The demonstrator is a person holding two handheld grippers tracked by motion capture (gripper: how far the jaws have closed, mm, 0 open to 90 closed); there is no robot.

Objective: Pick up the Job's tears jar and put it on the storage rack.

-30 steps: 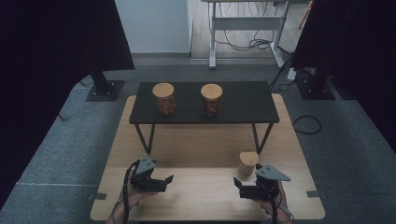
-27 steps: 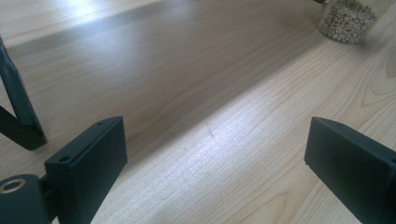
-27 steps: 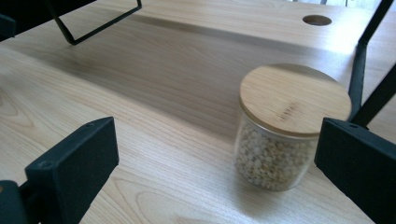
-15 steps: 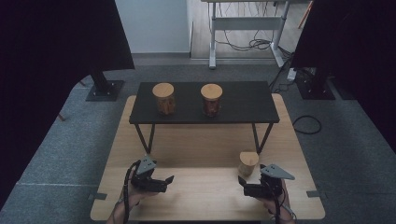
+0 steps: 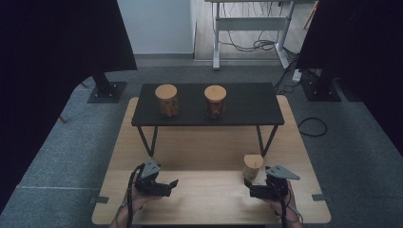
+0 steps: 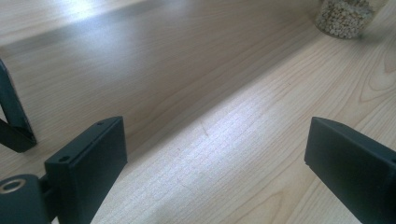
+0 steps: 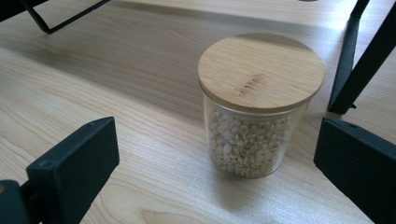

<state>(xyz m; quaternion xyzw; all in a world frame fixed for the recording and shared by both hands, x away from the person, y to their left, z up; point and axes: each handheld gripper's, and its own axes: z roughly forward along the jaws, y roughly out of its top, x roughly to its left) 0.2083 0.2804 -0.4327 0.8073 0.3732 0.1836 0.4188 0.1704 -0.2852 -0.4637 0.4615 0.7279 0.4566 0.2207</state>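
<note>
Light wooden worktop [image 5: 199, 152] sits on grey carpet, dark curtains at either side. A low black shelf [image 5: 247, 107] on thin angled legs stands across the far half of the worktop.

On the shelf: two lidded glass jars, upright, apart from each other. Left jar [image 5: 167, 100] holds yellowish-brown contents; right jar [image 5: 215, 101] holds darker reddish contents. Both have round wooden lids.

A third jar [image 5: 253, 166] stands on the worktop itself, near the shelf's right front leg, in front of the shelf. In the right gripper view this jar [image 7: 257, 105] is clear glass, filled with small pale grains, capped by a flat wooden lid [image 7: 261, 70]. It is upright.

Right gripper [image 5: 250, 186] held low over the worktop near its front edge, just beside and in front of the grain jar. Its jaws are spread wide, nothing between them but bare wood; the jar stands ahead of them, not yet between the tips.

Left gripper [image 5: 172, 185] held low at the front left of the worktop, well apart from the grain jar. Its jaws also stand wide apart and hold nothing. In the left gripper view the base of the grain jar [image 6: 345, 18] appears at the far upper right, and a black shelf leg [image 6: 14, 116] at the left edge.

A hand grips each gripper from below.
</note>
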